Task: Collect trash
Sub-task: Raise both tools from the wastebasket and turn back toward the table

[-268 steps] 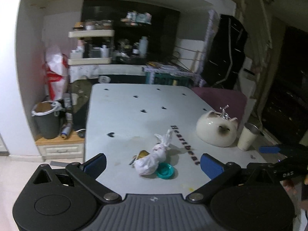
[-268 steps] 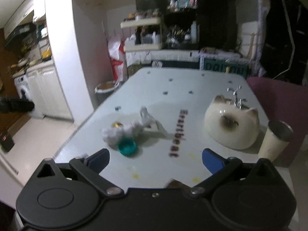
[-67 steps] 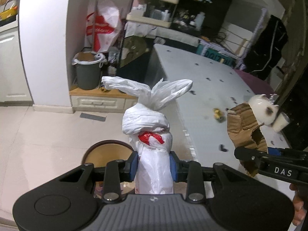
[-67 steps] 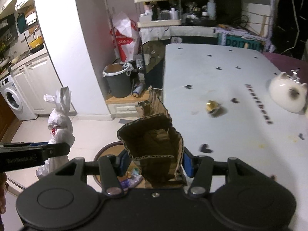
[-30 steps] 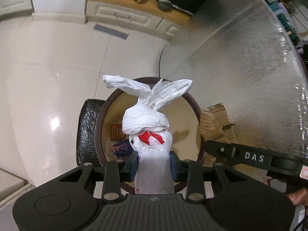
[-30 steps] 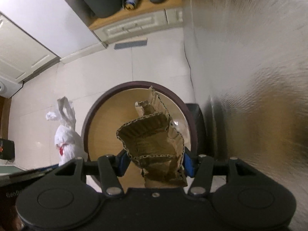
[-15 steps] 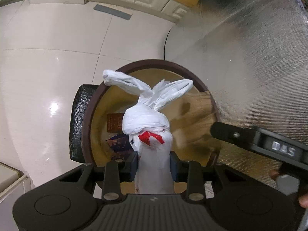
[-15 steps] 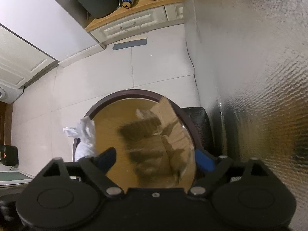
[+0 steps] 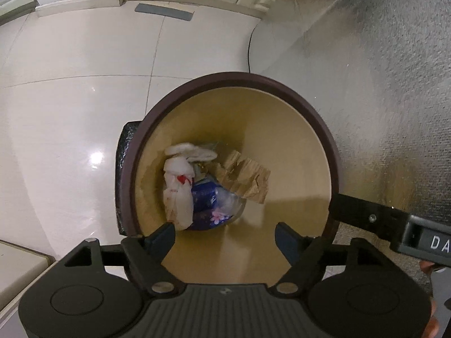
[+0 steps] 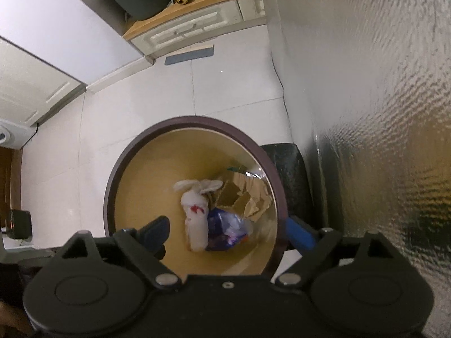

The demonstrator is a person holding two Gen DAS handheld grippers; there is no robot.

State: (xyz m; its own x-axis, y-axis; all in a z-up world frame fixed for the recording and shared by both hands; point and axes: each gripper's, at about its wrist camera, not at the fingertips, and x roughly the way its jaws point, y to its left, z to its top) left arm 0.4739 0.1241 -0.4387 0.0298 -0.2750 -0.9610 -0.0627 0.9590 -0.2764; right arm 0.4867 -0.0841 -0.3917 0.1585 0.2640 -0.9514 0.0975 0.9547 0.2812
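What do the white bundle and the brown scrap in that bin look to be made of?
White bundle: thin crinkly plastic bag, knotted, judging by its twisted ears. Brown scrap: matte corrugated cardboard, with ragged torn edges. Bin: probably smooth plastic, slightly glossy inside.

We look down on a glossy white tiled floor point(image 9: 70, 90); a low white drawer unit point(image 10: 194, 29) with wooden top sits beyond; a textured silver wall point(image 10: 380, 84) rises on the right.

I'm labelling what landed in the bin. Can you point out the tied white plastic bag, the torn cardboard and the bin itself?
tied white plastic bag point(image 9: 178, 194): left wrist view, on its knotted body.
torn cardboard point(image 9: 248, 175): left wrist view, on its crumpled middle.
bin point(image 10: 135, 143): right wrist view, on the dark rim.
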